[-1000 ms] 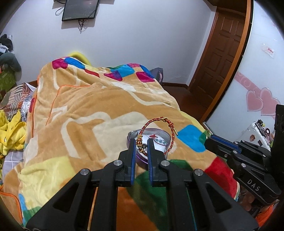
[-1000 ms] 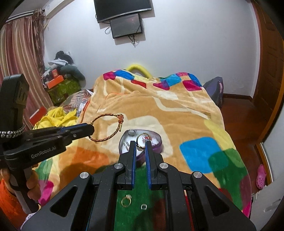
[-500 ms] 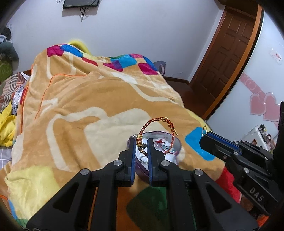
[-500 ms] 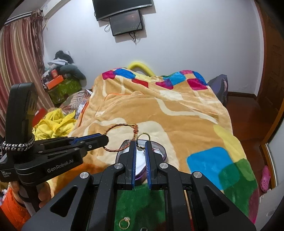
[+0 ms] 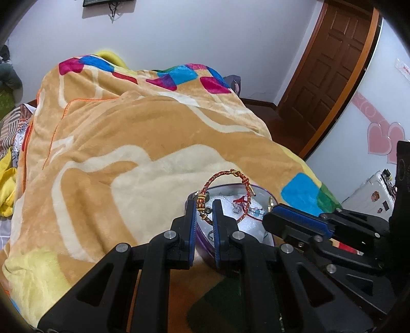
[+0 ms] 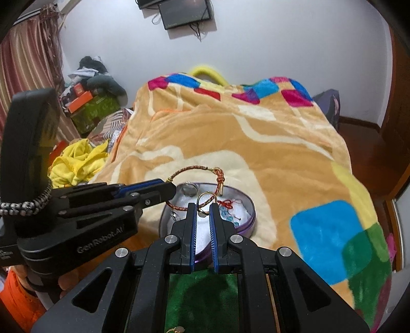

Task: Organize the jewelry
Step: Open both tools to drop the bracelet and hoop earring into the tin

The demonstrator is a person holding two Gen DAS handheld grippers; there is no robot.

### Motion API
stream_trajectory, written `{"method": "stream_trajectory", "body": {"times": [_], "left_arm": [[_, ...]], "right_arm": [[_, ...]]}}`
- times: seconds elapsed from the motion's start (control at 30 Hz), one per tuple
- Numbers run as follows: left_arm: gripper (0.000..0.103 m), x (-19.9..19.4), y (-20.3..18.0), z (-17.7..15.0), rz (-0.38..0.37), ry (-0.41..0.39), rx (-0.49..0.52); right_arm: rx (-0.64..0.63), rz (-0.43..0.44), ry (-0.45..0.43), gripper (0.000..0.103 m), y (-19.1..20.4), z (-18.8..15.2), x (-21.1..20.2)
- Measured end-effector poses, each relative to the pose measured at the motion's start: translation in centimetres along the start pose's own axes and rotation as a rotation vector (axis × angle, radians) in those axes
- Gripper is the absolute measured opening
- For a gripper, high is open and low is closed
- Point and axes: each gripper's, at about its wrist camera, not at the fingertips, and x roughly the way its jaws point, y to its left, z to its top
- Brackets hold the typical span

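We've got left gripper (image 5: pixel 203 207) clamped on red bracelet (image 5: pixel 225 197), right gripper (image 6: pixel 203 210) pinching gold ring (image 6: pixel 207 198), both over round tin (image 6: pixel 246 217); early release risks ring bouncing onto blanket (image 6: pixel 256 143)

Non-task stuff: plush tan blanket (image 6: pixel 256 143) with coloured squares covers the bed. Wall screen (image 6: pixel 184 11) far centre. Brown wooden door (image 5: pixel 330 64) far right. Yellow cloth (image 6: pixel 77 161) left of bed, striped curtain (image 6: pixel 25 66) far left, pink heart stickers (image 5: pixel 384 138) right.
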Motion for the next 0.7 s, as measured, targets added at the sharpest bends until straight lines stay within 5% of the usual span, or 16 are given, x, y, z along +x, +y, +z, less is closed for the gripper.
{"method": "stream_trajectory", "body": {"times": [0.7], "left_arm": [[0.010, -2.2, -0.1, -0.7, 0.009, -0.003, 0.035]], "right_arm": [[-0.023, 0.015, 0.113, 0.009, 0.3, 0.2, 1.8]]}}
